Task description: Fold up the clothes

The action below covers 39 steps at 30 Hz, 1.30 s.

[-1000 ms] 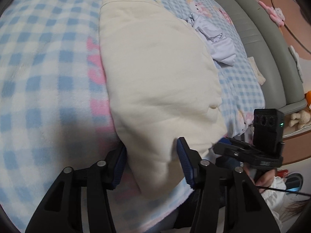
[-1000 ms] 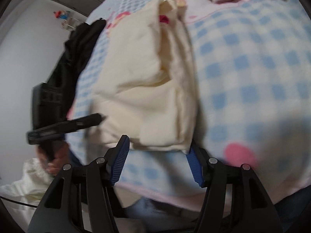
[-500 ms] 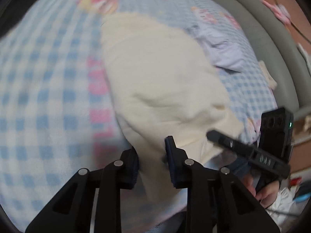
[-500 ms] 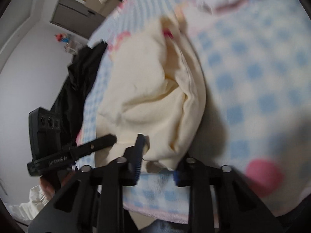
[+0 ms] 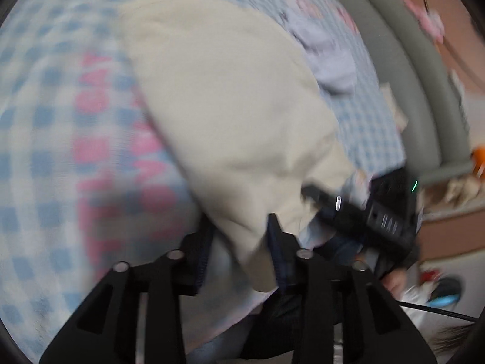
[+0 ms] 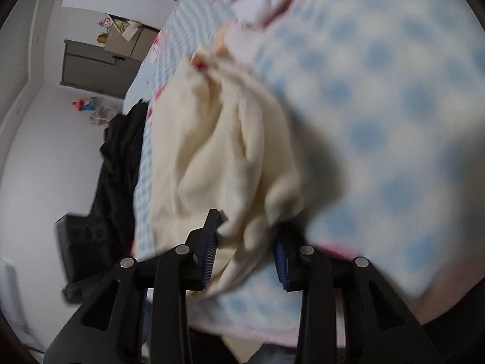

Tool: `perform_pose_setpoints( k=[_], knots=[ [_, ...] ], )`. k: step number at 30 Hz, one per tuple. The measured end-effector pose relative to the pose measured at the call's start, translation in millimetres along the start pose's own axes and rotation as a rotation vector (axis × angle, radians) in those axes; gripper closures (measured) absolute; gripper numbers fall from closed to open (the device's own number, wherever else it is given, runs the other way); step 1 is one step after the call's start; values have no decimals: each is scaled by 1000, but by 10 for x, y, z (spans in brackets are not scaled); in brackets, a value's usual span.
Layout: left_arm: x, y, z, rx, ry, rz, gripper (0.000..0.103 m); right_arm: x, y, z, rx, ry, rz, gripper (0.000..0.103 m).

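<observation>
A cream garment [image 5: 227, 106] lies folded lengthwise on the checked blanket [image 5: 45, 121]. Its near corner sits between the pads of my left gripper [image 5: 241, 236], whose jaws are opening and stand apart around the cloth. In the right wrist view the garment [image 6: 218, 151] is bunched and wrinkled. Its other near corner hangs between the blue pads of my right gripper [image 6: 245, 236], whose jaws are also opening. Each view shows the other gripper beside the garment: the right gripper [image 5: 379, 212] and the left gripper [image 6: 81, 242], held in a hand. Both pictures are blurred.
A pale lavender garment [image 5: 327, 60] lies crumpled further up the bed. A black garment [image 6: 118, 166] hangs over the bed's left edge. A grey padded rim [image 5: 424, 91] borders the bed. A cabinet [image 6: 97, 66] stands against the white wall.
Both grippers closed on the garment's near corners half a second ago and now stand wider again. The near edge has been gathered and bunched. The right view has rolled.
</observation>
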<state>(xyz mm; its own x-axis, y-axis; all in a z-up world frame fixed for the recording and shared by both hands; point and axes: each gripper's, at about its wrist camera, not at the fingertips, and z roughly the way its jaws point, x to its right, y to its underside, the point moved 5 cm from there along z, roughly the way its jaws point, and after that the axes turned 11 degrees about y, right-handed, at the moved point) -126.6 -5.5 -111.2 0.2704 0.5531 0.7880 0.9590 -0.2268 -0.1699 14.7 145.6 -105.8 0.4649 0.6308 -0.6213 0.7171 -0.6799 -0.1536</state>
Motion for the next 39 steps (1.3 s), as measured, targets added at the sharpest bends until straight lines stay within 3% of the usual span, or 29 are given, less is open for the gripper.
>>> perform_pose_setpoints(
  k=[2,4,5,8,12,14,16,17,22,26,28,31,33,35,38,39],
  knots=[
    [-58,-132,-152,68,-4,-8,57,-134,64,55,-30,-25,-47,62],
    [-145,-285,-230,128,-18,-23,52,-254,72,116,-22,-23,-92,47],
    [-214,-380,-239,148,-19,-41,51,-297,64,140,-13,-19,-103,45],
    [-464,-656,-132,157,-10,-118,51,-337,-9,219,9,7,-98,45],
    [-447,-893,176,97,-4,-157,52,-304,-136,216,46,35,-47,48],
    [-320,-889,156,119,-45,-105,67,-266,-184,219,44,41,-16,50],
    [-190,-857,86,148,-87,-48,77,-236,-222,133,69,58,-29,74],
    [-130,-820,39,158,-93,-31,81,-258,-246,67,96,65,-56,80],
    [250,-550,-175,153,-49,25,84,-388,-374,-420,250,5,-76,90],
    [541,-167,-167,73,-5,65,78,-340,-473,-712,288,40,-100,89],
    [493,44,-17,-45,-29,72,77,-112,-490,-751,255,110,-97,87],
    [324,175,-20,-101,-92,74,78,229,-452,-699,181,214,-71,82],
    [232,134,-196,-59,-85,54,72,356,-419,-685,157,213,-33,78],
    [158,39,-396,2,-76,38,54,391,-417,-776,180,235,-41,74],
    [126,-202,-559,71,-96,73,52,414,-450,-914,223,277,-65,70],
    [144,-289,-543,74,-91,98,51,442,-434,-925,206,249,-65,69]
  ],
)
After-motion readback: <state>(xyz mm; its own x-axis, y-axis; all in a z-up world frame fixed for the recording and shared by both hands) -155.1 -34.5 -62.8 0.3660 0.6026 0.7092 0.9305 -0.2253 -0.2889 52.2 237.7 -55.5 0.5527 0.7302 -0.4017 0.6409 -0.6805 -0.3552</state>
